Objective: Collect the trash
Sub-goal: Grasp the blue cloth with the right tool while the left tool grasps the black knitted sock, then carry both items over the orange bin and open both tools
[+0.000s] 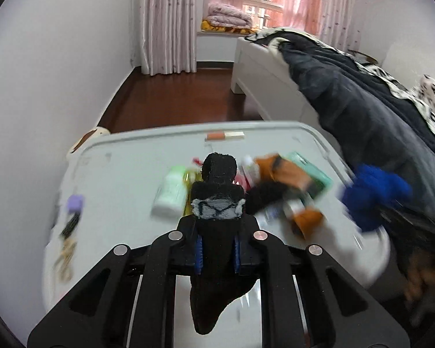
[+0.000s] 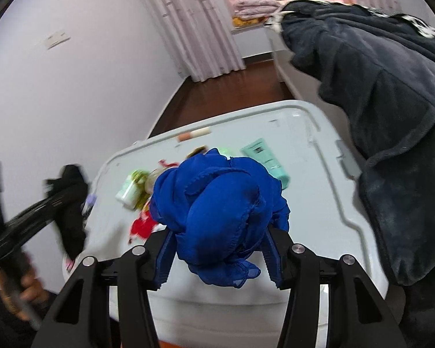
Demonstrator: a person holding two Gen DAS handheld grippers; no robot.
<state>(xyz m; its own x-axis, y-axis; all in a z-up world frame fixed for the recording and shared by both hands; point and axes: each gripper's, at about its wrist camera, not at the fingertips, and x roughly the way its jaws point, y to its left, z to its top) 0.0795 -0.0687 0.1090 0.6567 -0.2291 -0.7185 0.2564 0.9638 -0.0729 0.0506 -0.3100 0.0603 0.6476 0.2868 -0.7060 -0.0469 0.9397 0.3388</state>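
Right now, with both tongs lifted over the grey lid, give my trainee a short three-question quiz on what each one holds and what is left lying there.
1. True or false: the left tongs are shut on a black sock with a grey toe patch.
2. What do the right tongs hold? A) a bunched blue fabric B) a red wrapper C) a white bottle
3. Fill in: the mint-green squeeze tube lies on the ____ plastic lid.

Key:
1. true
2. A, the bunched blue fabric
3. grey
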